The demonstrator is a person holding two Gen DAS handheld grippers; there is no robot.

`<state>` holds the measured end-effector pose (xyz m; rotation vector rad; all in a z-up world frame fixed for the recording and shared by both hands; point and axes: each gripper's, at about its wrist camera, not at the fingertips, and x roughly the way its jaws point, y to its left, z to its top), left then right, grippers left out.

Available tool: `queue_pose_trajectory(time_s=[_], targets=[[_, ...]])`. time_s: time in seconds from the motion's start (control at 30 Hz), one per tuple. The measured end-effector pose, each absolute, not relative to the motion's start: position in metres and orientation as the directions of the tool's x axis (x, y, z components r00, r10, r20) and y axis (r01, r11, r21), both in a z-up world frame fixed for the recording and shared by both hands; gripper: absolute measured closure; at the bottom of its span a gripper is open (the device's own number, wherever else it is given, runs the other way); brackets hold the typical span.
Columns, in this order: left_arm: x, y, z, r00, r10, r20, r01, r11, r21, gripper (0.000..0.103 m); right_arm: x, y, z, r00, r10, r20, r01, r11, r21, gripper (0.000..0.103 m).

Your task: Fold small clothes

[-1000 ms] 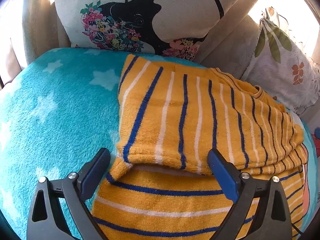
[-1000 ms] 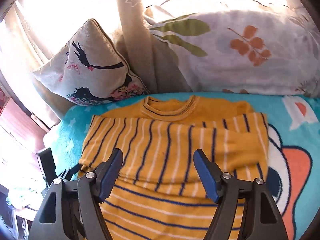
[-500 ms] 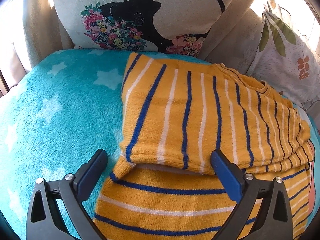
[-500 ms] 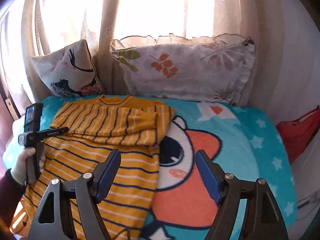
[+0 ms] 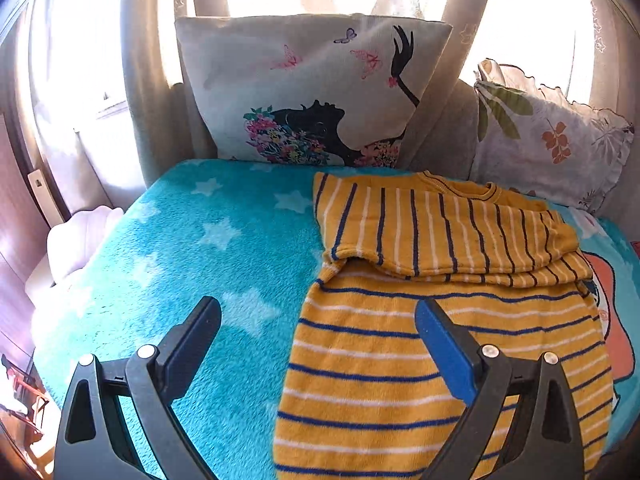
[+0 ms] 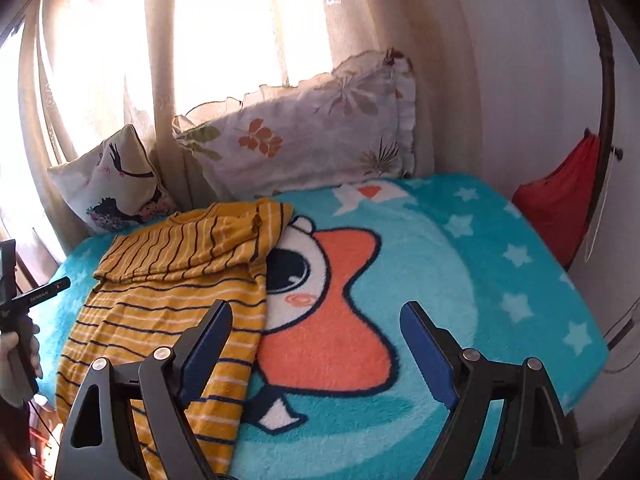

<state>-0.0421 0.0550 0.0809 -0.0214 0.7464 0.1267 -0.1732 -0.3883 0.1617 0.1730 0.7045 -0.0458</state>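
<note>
A yellow sweater (image 5: 440, 340) with blue and white stripes lies flat on a turquoise star blanket (image 5: 200, 260). Both its sleeves (image 5: 440, 236) are folded across the chest. My left gripper (image 5: 316, 306) hovers above the sweater's left edge; its jaws stand wide, closing slightly, with nothing between them. In the right wrist view the sweater (image 6: 160, 288) lies at the left. My right gripper (image 6: 317, 308) hangs over the blanket's cartoon print (image 6: 332, 320) beside the sweater's right edge, its jaws opening and empty. The left gripper's handle (image 6: 36, 294) and a hand (image 6: 12, 360) show at the far left.
A cushion with a black silhouette print (image 5: 304, 92) and a leaf-print pillow (image 5: 552, 140) lean against the curtains (image 6: 240, 40) at the back. A red bag (image 6: 560, 208) hangs at the bed's right side. The blanket's near edges drop off.
Both grippers have drawn back from the folded sleeves. The right one swung right, off the sweater and over the cartoon print. The left one lifted and backed away.
</note>
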Motion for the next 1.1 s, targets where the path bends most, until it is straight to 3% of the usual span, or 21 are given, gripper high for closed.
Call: queue_pose_trajectory(time_s=[0.13, 0.23, 0.37, 0.47, 0.57, 0.7, 0.8, 1.1], targets=[[-0.066, 0.052, 0.086, 0.738, 0.156, -0.657, -0.136, 0.987, 0.083, 0.006, -0.169, -0.38, 0.145, 0.704, 0.035, -0.71, 0.097, 0.985, 0.144, 0.013], [-0.083, 0.05, 0.084, 0.747, 0.148, -0.648, -0.12, 0.989, 0.087, 0.006, -0.181, -0.378, 0.144, 0.704, -0.028, -0.71, 0.1, 0.993, 0.06, 0.014], [-0.107, 0.06, 0.079, 0.751, 0.031, -0.66, -0.069, 0.997, -0.032, 0.006, -0.206, -0.375, 0.15, 0.72, -0.188, -0.668, 0.122, 0.982, -0.144, 0.013], [-0.126, 0.072, 0.067, 0.725, -0.04, -0.687, -0.053, 0.992, -0.114, 0.006, -0.221, -0.366, 0.141, 0.709, -0.154, -0.688, 0.052, 0.985, -0.166, 0.014], [-0.142, 0.081, 0.045, 0.669, -0.125, -0.733, -0.044, 0.977, -0.208, 0.006, -0.229, -0.351, 0.121, 0.67, 0.04, -0.741, -0.069, 0.998, -0.008, 0.014], [-0.164, 0.084, 0.022, 0.624, -0.23, -0.747, -0.034, 0.947, -0.32, 0.006, -0.224, -0.326, 0.083, 0.574, 0.301, -0.762, -0.155, 0.953, 0.26, 0.032], [-0.181, 0.08, 0.013, 0.603, -0.274, -0.749, -0.031, 0.93, -0.366, 0.006, -0.218, -0.314, 0.057, 0.52, 0.365, -0.773, -0.139, 0.928, 0.345, 0.04], [-0.193, 0.054, -0.028, 0.482, -0.418, -0.77, -0.021, 0.873, -0.487, 0.006, -0.234, -0.297, 0.049, 0.522, 0.482, -0.704, -0.191, 0.87, 0.454, 0.039]])
